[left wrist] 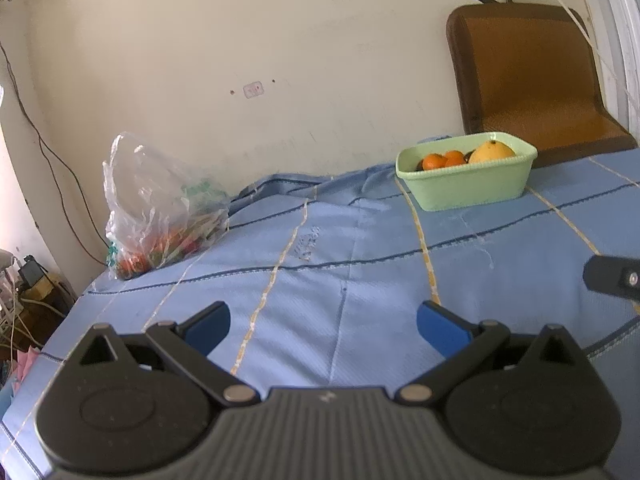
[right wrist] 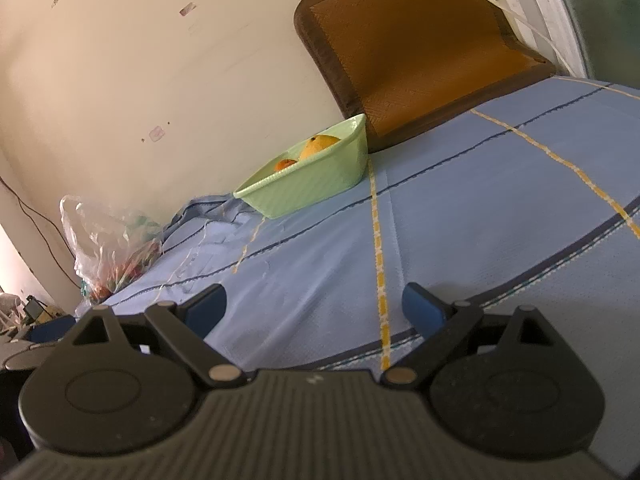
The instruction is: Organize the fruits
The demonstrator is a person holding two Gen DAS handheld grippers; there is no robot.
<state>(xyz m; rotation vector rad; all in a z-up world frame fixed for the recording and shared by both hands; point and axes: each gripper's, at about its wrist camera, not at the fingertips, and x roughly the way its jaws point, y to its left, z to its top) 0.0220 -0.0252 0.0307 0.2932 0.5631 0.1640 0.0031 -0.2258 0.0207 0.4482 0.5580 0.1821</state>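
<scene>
Both claws, left gripper (left wrist: pixel 323 322) and right gripper (right wrist: pixel 314 310), spread and holding nothing, fruit piled in the green basket (left wrist: pixel 472 188) far ahead-right, likely to roll out if nudged.

left gripper (left wrist: pixel 323 326): jaws spread wide, nothing between them, just sitting level and pointing toward 12 o'clock
left fingers (left wrist: pixel 210 326): blue pads, one at about 8 o'clock of the left wrist view, the other at about 4 o'clock, well apart
left linkage: black arms fanned out in a V, both pivot pins showing
right gripper (right wrist: pixel 314 314): also wide open and empty, but the whole thing is rolled, so its view tilts
right fingers (right wrist: pixel 420 312): blue pads, well apart, one each side of centre
right gripper seen from the left wrist: a black bit pokes in at 3 o'clock, so the two sit side by side, not touching
</scene>
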